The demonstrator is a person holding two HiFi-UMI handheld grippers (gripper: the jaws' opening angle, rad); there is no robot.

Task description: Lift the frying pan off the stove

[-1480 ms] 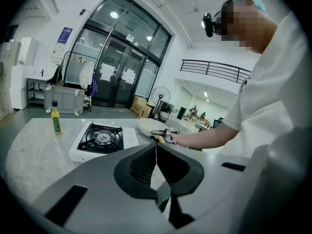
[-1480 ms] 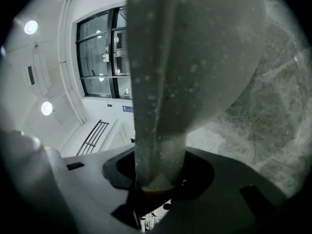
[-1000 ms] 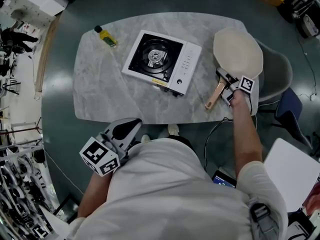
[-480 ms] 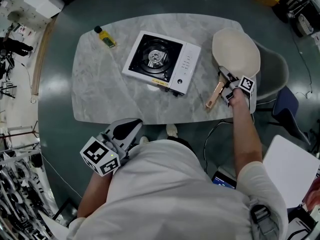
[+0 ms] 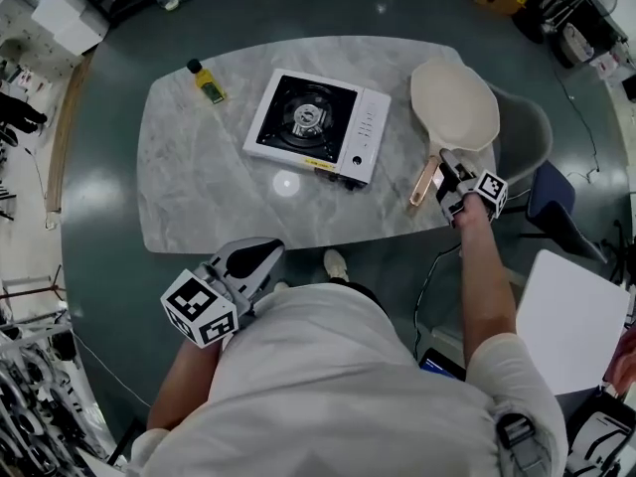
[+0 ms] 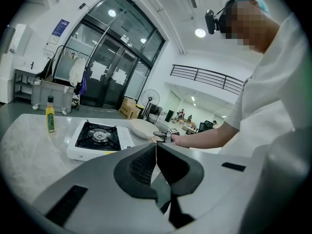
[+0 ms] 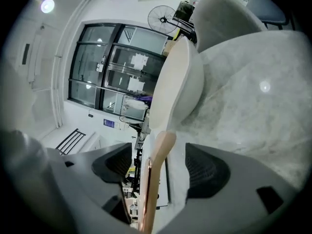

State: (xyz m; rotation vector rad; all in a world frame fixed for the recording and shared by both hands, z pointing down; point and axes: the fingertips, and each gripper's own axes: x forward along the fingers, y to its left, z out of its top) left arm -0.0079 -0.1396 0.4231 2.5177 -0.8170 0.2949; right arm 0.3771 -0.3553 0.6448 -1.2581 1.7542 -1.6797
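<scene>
Stove [image 5: 318, 125] left of my right gripper [image 5: 444, 173]; just ahead, cream frying pan [image 5: 454, 104] on table [image 5: 199, 192], its wooden handle [image 5: 425, 185] loose between opening jaws.

Pale cookware on grey marble, over a dark floor

The table [image 5: 199, 187] is light grey marble with faint white veining, and the floor [image 5: 328, 8] around it is dark grey-green. By the right edge, the frying pan [image 5: 454, 104] is cream with a tan wooden handle [image 5: 425, 185]. The stove [image 5: 370, 132] is white with a black burner bed and a yellow label on its near side. The bottle [image 5: 208, 81] near the far left corner is yellow with a dark cap. The left gripper [image 6: 156, 147] is grey with black ribbed pads, and its marker cube [image 5: 199, 309] is black-and-white squares.
</scene>
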